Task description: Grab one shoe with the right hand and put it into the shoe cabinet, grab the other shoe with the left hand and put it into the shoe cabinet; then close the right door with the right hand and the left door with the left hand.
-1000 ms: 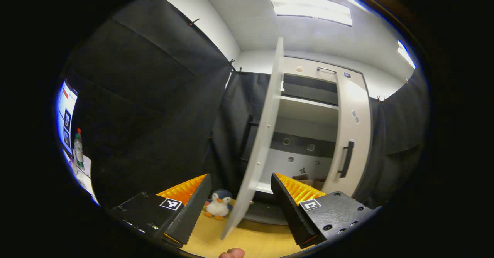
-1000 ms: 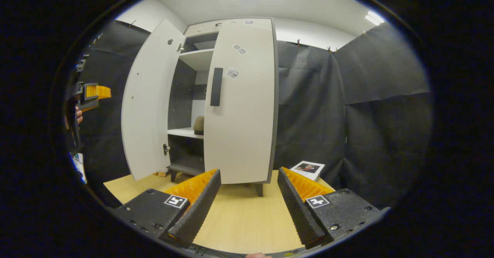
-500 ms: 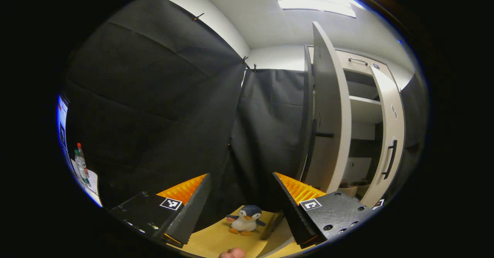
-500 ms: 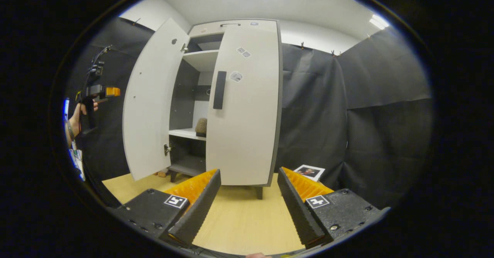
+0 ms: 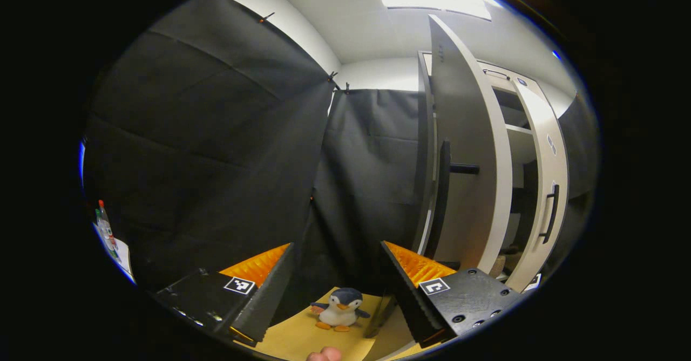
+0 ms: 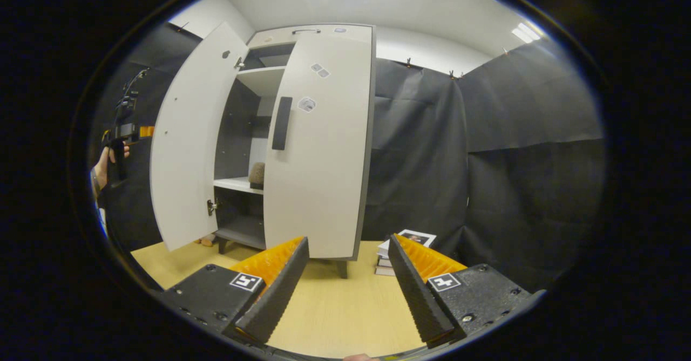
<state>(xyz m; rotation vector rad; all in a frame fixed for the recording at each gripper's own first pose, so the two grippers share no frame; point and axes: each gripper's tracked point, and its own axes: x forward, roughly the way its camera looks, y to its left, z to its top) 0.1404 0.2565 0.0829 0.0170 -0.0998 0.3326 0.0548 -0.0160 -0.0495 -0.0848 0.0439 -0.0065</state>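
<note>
The shoe cabinet (image 6: 318, 150) stands on the wooden floor. Its right door (image 6: 324, 188) is shut and its left door (image 6: 186, 140) hangs open. A brown shoe (image 6: 257, 173) sits on the middle shelf in the gap between them. In the left gripper view I look at the outer face of the left door (image 5: 464, 161), with its dark handle (image 5: 445, 188) just beyond my open, empty left gripper (image 5: 338, 245). A hand holds that left gripper (image 6: 129, 131) left of the open door. My right gripper (image 6: 346, 242) is open and empty, well back from the cabinet front.
A penguin plush (image 5: 340, 308) sits on the floor left of the cabinet. A small stack of books (image 6: 402, 242) lies by the cabinet's right foot. A bottle (image 5: 102, 223) stands on a side table at far left. Black cloth walls close in the booth.
The left gripper has swung from the cabinet's inside round to the outer side of the left door. The right gripper view has shifted slightly, showing more of the books.
</note>
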